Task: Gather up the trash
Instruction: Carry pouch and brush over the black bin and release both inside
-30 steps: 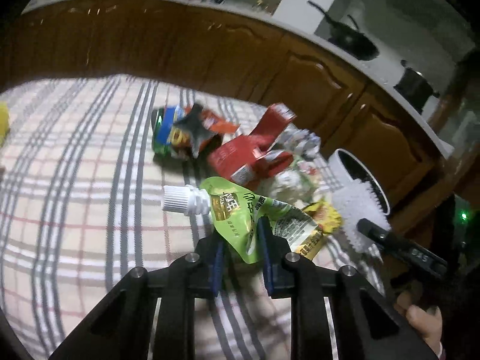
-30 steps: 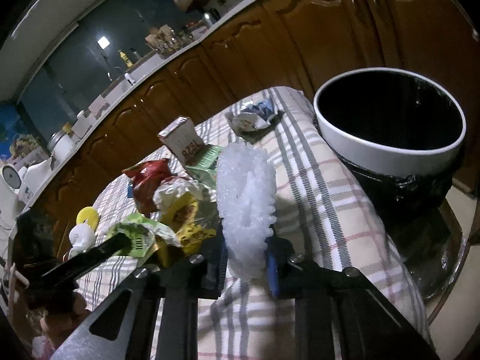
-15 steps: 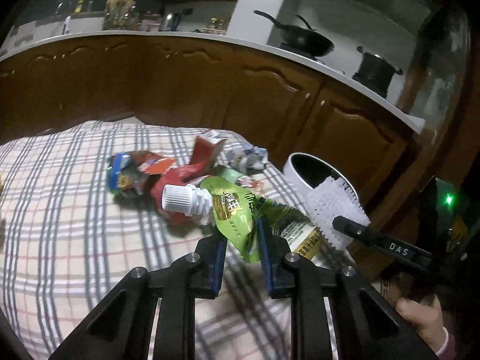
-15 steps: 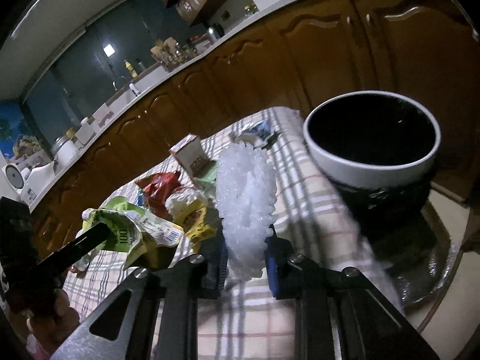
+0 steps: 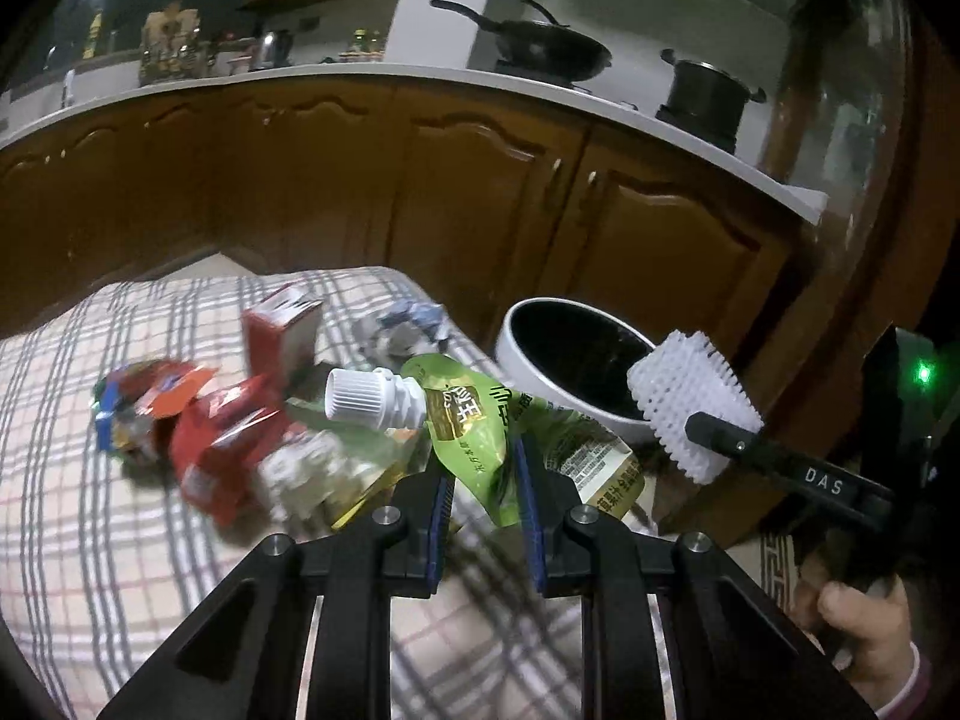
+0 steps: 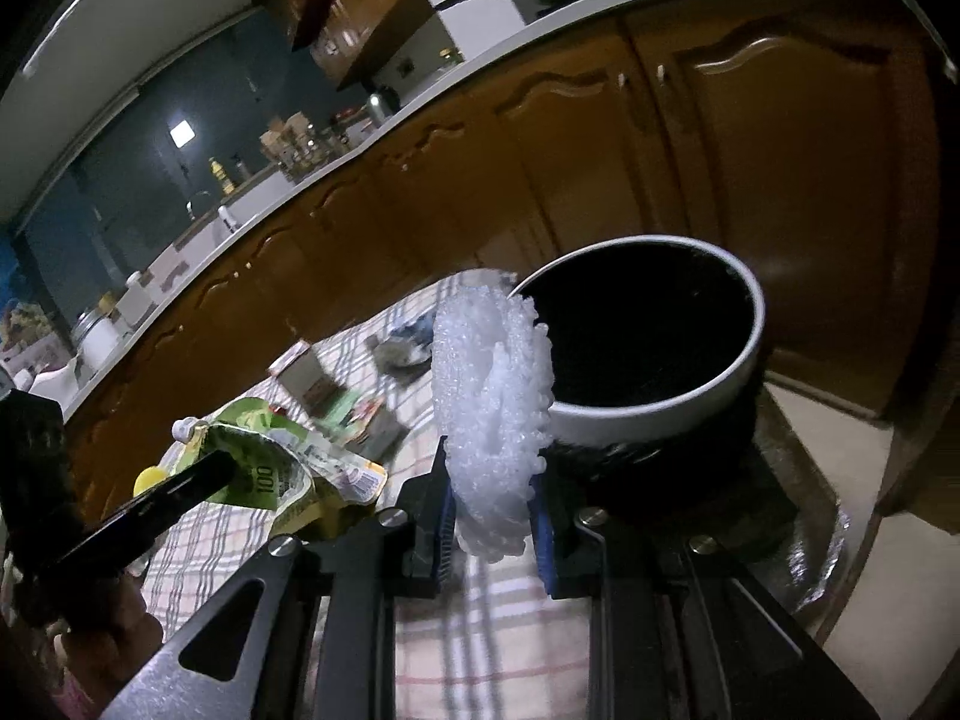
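We cannot see the bottom of the black-lined trash bin [image 6: 660, 372], its inside dark; the wrapper heap [image 5: 228, 438] at left centre is blurred; our left gripper [image 5: 480, 480] pinches the green spouted pouch [image 5: 480, 426] above the plaid tablecloth [image 5: 90, 540]; our right gripper [image 6: 489, 504] clamps white foam netting [image 6: 492, 408], which overlaps the bin's near rim at frame centre.

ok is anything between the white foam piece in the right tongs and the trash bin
Nothing visible. The white foam piece, gripped in the right tongs, already overlaps the near rim of the trash bin, whose dark mouth shows open. The green pouch in the left tongs sits off to the side.
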